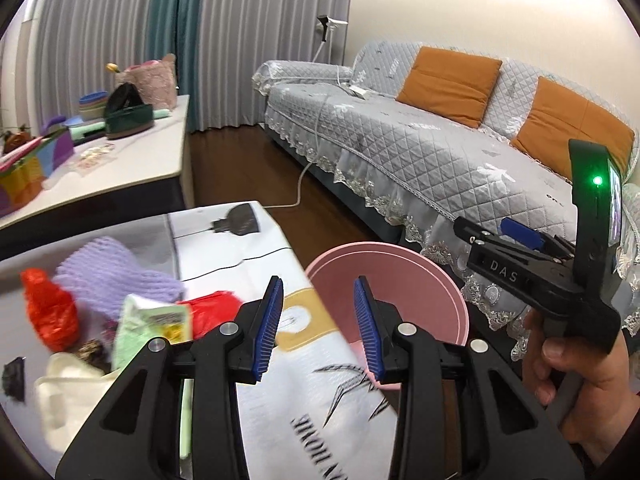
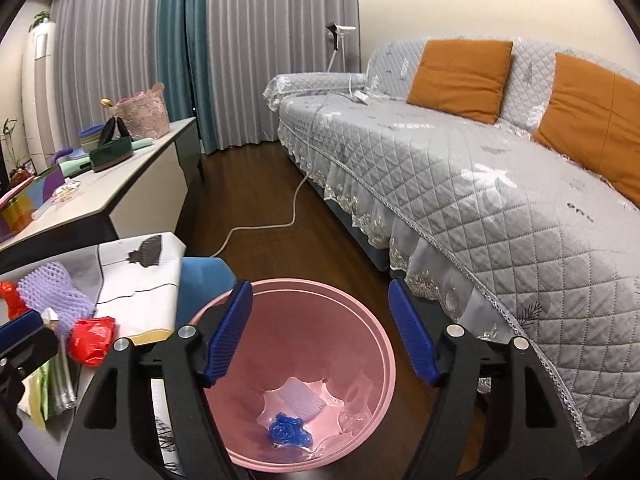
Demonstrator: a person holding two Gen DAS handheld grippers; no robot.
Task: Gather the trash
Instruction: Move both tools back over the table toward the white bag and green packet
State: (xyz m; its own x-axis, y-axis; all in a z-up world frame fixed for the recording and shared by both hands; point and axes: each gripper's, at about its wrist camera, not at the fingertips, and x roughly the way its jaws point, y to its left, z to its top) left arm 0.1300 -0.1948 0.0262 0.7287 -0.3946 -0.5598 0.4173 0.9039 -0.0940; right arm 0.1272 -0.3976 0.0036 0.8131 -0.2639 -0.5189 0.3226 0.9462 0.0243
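Round pink bin (image 2: 372, 344) on the dark floor, open top, blue crumpled bit (image 2: 289, 434) and white netted bit (image 2: 302, 400) at its bottom, purple net (image 2: 54, 292) and red wrappers (image 2: 93, 338) on the table at nine o'clock from the bin

Blue crumple (image 2: 289, 433) inside pink bin (image 2: 372, 360)

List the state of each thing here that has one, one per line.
pink bin: upright, holds a blue wad and white foam piece
left gripper: open, empty
right gripper: open, empty, over the bin
purple net: on the table
red bag: crumpled, on the table
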